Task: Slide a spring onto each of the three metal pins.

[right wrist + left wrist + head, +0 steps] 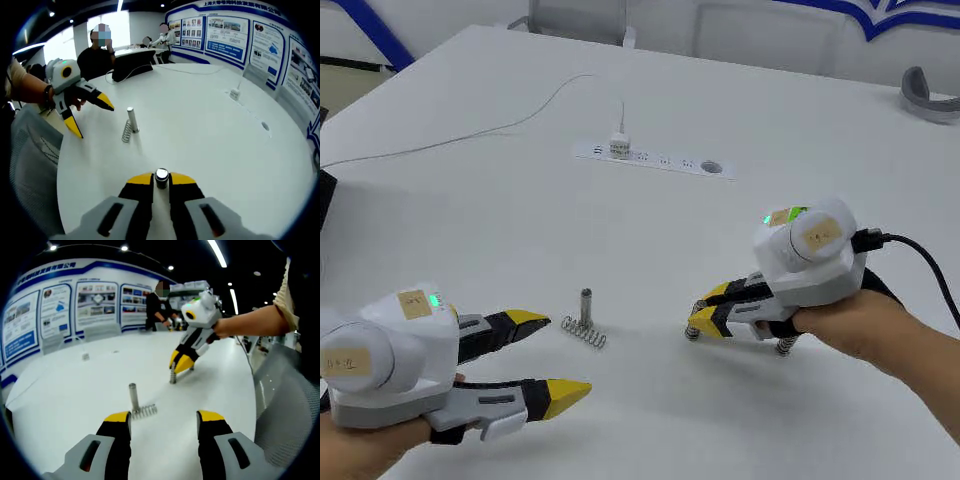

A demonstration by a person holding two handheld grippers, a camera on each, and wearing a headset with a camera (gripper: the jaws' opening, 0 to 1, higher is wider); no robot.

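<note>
Lying ahead of left gripper's (pixel 164 416) spread jaws is spring (pixel 145 411); right gripper (pixel 161 181) pinches pin (pixel 161 174).

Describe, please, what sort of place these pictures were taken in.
Probably a company showroom or meeting room: a broad white table with a long white power strip on it, blue-and-white display boards along the wall, and people seated further back.

I see bright, even light from ceiling strips (pixel 218 255) and spotlights (pixel 124 248). White table (pixel 650 110) near washed out in head view. Only soft, faint shadow under right gripper (pixel 703 322). Both gripper views bend hard at edges. Wall posters (pixel 60 305) soft, maybe out of focus.
</note>
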